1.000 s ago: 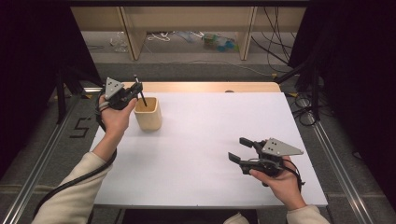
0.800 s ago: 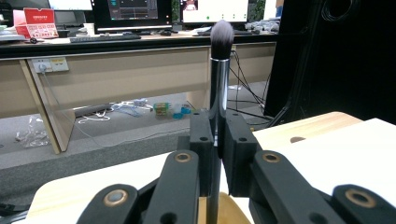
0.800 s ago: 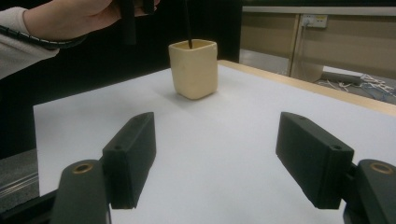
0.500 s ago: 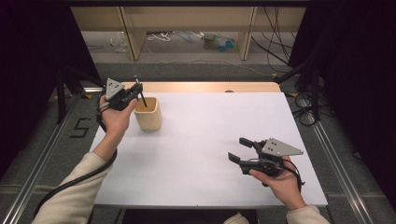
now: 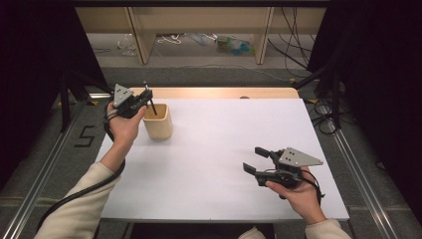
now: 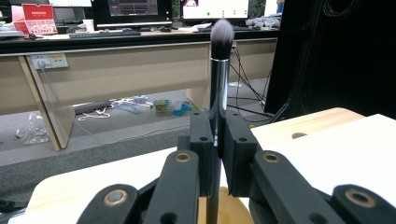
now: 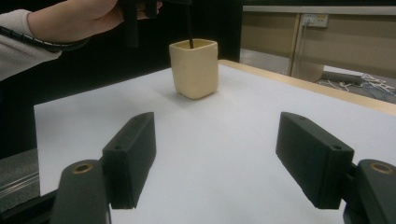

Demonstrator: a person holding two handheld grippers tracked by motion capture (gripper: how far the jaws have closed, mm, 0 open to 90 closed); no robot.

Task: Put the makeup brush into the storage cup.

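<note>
A cream square cup (image 5: pixel 158 122) stands at the far left of the white table (image 5: pixel 224 144). My left gripper (image 5: pixel 145 99) hovers just over the cup's left rim, shut on a black makeup brush (image 6: pixel 218 88). The brush stands upright, its grey bristles (image 6: pixel 221 32) on top and its lower end dipping into the cup (image 7: pixel 194 68). The handle (image 5: pixel 151 103) leans into the cup's mouth. My right gripper (image 5: pixel 255 160) rests low over the near right of the table, open, with nothing between its pads (image 7: pixel 131 154).
A wooden strip (image 5: pixel 219 92) borders the table's far edge. Beyond it are desk legs and loose cables on the floor. Black frames stand at both sides. Bare white surface spreads between the cup and the right gripper.
</note>
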